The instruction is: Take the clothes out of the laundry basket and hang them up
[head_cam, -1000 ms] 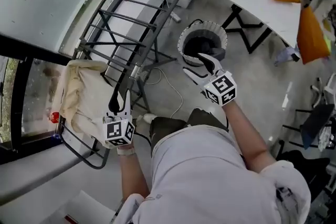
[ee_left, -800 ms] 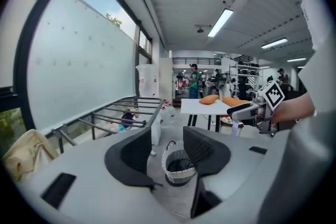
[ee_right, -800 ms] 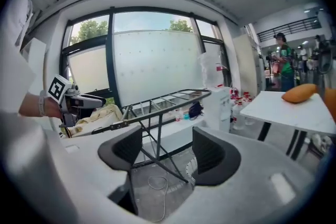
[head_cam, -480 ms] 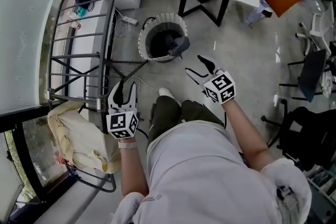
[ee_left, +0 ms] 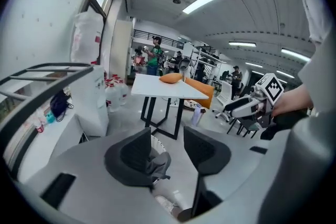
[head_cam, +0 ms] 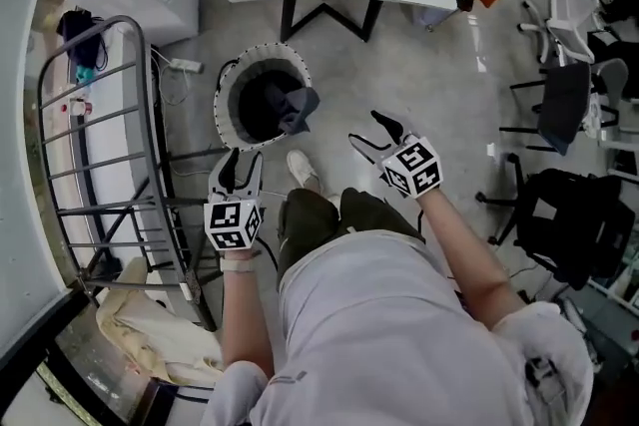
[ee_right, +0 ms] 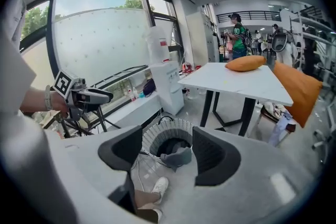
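Both grippers empty. Left gripper: jaws released, nothing between them except a far sight of the basket. Right gripper: jaws likewise parted and bare. The basket stands on the floor just ahead of my feet, beside the rack. A grey garment slumps over the basket's rim on my side. One cream cloth already lies on the rack. Step in hand, as I judge it: reach down for the grey piece. I would lower one gripper over the draped fold, pinch cloth and not rim, and lift straight up so the basket does not tip. The second gripper then takes an edge to spread it.
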The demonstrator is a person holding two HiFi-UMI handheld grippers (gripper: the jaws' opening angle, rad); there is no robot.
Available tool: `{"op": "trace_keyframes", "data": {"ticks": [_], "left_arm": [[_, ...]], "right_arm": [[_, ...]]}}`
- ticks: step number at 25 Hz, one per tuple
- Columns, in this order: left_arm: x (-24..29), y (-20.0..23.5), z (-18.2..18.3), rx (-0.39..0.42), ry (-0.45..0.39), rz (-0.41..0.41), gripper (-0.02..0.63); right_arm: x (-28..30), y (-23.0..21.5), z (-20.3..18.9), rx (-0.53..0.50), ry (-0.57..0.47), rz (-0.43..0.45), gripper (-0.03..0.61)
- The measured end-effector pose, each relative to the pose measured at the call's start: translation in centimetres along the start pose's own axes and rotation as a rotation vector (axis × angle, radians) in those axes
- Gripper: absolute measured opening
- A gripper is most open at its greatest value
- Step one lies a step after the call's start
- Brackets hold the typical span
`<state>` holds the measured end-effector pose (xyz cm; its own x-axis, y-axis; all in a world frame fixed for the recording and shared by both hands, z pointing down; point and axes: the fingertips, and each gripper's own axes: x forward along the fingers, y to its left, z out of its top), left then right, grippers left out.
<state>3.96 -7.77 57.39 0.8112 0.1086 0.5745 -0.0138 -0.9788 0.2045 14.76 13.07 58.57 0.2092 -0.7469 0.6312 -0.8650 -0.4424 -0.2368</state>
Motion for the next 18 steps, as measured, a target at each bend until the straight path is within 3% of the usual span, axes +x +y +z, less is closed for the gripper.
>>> {"op": "trace_keyframes", "data": {"ticks": [9, 18], "left_arm": [[12.6, 2.9, -2.4, 0.043, 0.196, -0.165, 0.193], [23.3, 1.7, -10.9, 0.078, 0.406, -0.233, 0.229]], "right_arm": [[5.7, -7.8, 1.1, 0.106, 0.069, -0.106, 0.284], [10.4, -13.0, -2.7, 0.134, 0.153, -0.072, 0.284]]}}
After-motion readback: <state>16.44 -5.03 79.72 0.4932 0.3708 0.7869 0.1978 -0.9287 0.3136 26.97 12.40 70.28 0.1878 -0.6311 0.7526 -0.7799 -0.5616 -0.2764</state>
